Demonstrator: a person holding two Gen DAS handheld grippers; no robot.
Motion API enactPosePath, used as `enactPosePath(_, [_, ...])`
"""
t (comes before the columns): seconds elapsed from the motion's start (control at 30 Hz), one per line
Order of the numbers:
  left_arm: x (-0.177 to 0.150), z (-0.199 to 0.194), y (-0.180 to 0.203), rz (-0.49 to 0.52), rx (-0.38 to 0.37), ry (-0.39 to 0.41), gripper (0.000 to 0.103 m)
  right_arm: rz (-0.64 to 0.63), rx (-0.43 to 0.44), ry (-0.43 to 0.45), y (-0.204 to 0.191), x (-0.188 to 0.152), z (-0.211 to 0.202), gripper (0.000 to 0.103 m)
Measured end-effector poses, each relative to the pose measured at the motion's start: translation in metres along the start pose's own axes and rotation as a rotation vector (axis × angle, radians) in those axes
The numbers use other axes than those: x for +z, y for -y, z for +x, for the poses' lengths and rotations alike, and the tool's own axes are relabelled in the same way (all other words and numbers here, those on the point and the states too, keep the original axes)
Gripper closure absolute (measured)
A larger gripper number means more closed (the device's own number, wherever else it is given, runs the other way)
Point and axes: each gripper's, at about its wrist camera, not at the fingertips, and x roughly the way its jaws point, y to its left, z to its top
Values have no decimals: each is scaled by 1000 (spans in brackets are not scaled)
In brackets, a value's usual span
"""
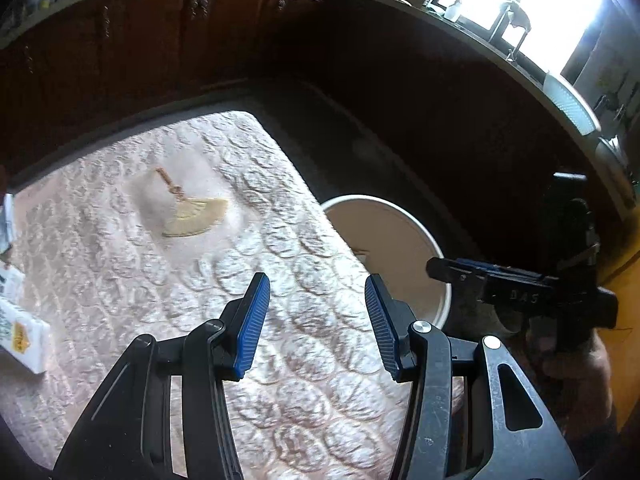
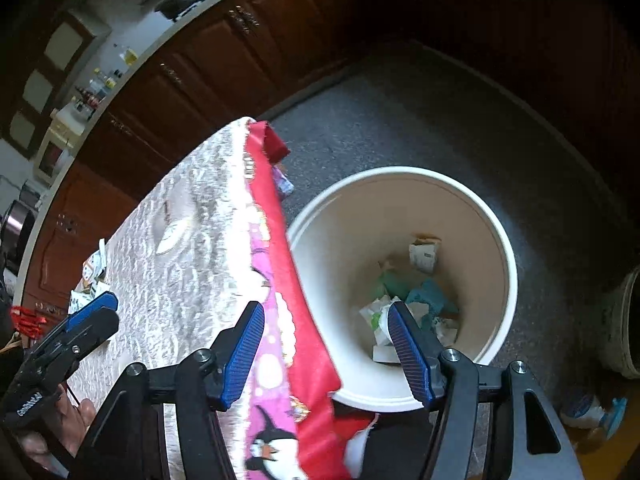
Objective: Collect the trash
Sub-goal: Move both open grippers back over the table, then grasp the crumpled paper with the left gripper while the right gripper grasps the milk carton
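Left gripper (image 1: 318, 320) jaws spread wide, nothing between them, hovering over the table (image 1: 132, 264) with its pale embossed cloth. Right gripper (image 2: 328, 350) also wide apart and empty, poised above the bucket (image 2: 505, 288). Bucket is round, cream-white, upright on the dark speckled floor (image 2: 400, 120) just beside the table edge, mouth facing up. Inside at the bottom: crumpled trash (image 2: 416, 300), white paper, a small carton, teal scraps. White cartons (image 1: 20, 336) lie at the table's left edge, long axes not clear. Red-pink printed fabric (image 2: 276, 280) hangs along the table side next to the bucket.
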Motion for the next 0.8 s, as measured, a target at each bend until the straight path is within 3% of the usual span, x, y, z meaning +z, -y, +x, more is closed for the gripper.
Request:
enactPosePath(0.47, [-24, -53, -67, -77, 165, 70, 55, -171, 71, 30, -100, -1, 0, 37])
enactPosePath(0.67, [-48, -92, -124, -167, 210, 77, 55, -301, 149, -5, -167, -11, 20, 33])
enactPosePath(0.8, [-68, -120, -182, -252, 269, 69, 55, -406, 198, -50, -214, -23, 40, 32])
